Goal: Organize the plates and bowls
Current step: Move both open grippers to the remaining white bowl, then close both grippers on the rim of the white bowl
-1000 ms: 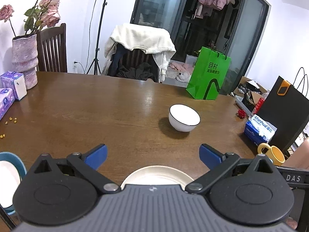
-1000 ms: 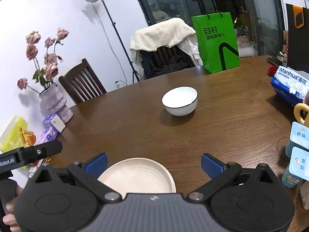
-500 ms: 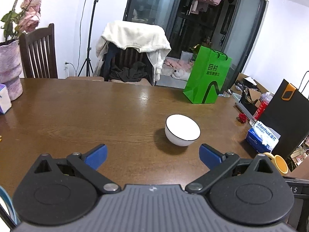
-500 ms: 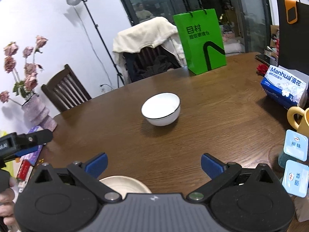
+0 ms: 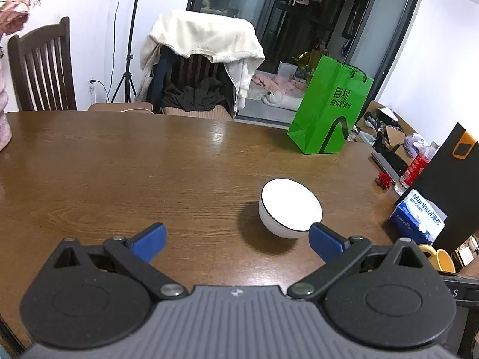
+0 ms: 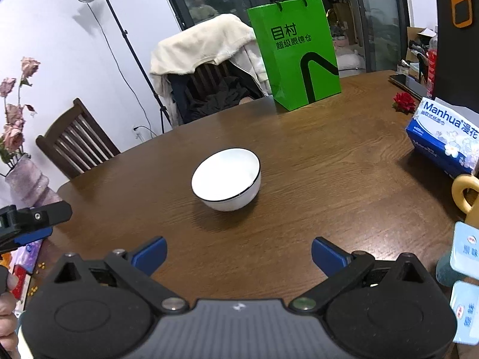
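Glossy round white bowl [image 6: 226, 178] on grained wood table [image 6: 329, 185]; both hand-held grippers [image 5: 236, 240] [image 6: 238, 255] released.

Glossy white glazed bowl [image 6: 226, 179], polished wood-grain table [image 6: 314, 161]

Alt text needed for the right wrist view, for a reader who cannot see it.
A white bowl with a thin dark rim sits upright and empty on a brown wooden table, ahead of the open right tongs. A green paper bag stands behind it; a blue tissue pack lies at right.
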The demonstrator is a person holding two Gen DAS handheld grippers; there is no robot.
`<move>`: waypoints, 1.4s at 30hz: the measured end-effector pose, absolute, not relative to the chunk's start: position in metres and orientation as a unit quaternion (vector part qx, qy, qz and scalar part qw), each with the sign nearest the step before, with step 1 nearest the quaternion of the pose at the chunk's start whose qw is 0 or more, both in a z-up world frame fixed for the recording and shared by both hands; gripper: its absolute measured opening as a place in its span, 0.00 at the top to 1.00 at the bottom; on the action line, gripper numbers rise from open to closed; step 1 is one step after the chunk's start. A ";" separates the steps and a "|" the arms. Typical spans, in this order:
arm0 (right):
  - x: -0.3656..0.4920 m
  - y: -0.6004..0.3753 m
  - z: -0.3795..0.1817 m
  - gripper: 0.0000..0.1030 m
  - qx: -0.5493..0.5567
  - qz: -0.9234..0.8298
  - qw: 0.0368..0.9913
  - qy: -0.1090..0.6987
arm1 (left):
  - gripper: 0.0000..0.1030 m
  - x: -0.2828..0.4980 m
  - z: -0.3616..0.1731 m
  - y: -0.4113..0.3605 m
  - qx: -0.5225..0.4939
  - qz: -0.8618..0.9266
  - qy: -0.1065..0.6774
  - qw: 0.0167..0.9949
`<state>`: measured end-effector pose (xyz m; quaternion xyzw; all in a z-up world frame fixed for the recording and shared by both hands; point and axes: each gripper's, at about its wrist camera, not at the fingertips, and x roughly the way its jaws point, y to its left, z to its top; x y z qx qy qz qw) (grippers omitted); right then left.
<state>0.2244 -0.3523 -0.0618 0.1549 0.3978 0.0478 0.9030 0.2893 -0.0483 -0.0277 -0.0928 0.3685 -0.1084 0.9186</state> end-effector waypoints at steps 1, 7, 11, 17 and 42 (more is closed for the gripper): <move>0.229 -0.352 -0.063 0.00 0.154 0.047 0.903 0.399 | 0.00 0.294 -0.030 -0.049 -0.092 -0.110 0.371 0.917; 0.256 -0.349 -0.073 0.00 0.155 0.042 0.897 0.411 | 0.00 0.326 -0.042 -0.054 -0.085 -0.119 0.384 0.911; 0.276 -0.346 -0.080 0.00 0.152 0.039 0.894 0.419 | 0.00 0.347 -0.049 -0.059 -0.081 -0.124 0.390 0.909; 0.306 -0.341 -0.090 0.00 0.147 0.035 0.892 0.425 | 0.00 0.378 -0.066 -0.074 -0.064 -0.134 0.407 0.901; 0.393 -0.342 -0.149 0.01 0.169 0.000 0.864 0.474 | 0.00 0.468 -0.123 -0.114 -0.072 -0.137 0.477 0.865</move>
